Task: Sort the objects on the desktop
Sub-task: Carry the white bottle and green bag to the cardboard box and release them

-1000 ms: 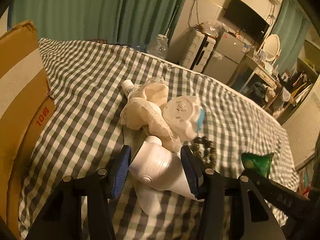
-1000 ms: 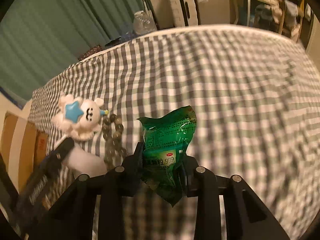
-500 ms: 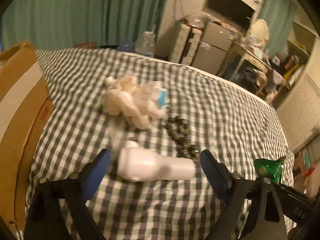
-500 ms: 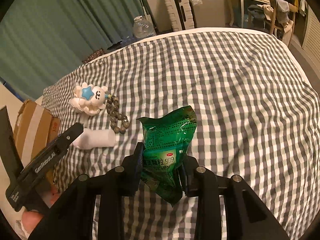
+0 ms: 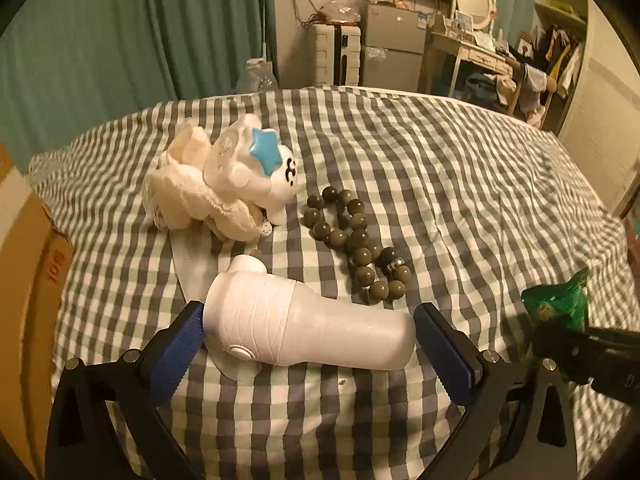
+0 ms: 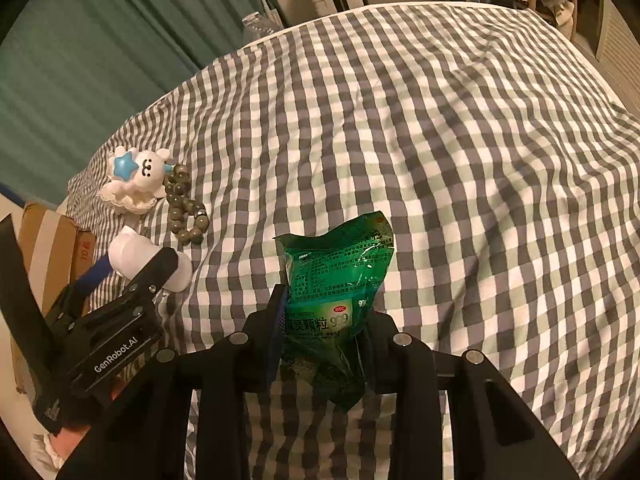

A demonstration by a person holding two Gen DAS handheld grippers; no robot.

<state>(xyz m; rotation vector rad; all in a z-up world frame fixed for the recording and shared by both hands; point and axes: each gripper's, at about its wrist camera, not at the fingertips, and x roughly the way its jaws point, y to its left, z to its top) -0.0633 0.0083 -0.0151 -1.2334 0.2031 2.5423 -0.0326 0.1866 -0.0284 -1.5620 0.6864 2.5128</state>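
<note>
My left gripper is open wide, its blue pads at either end of a white bottle that lies on its side on the checked cloth. My right gripper is shut on a green medicine packet and holds it above the cloth; the packet also shows in the left wrist view. A white bear toy with a blue star lies on a white lace cloth. A string of dark green beads lies beside it.
A cardboard box stands at the left edge of the cloth. Green curtains, a suitcase, a small fridge and a desk stand behind. The right part of the cloth holds nothing.
My left gripper has opened wide and let go of the white bottle, which now lies sideways between its pads. The right gripper still holds the green packet.
</note>
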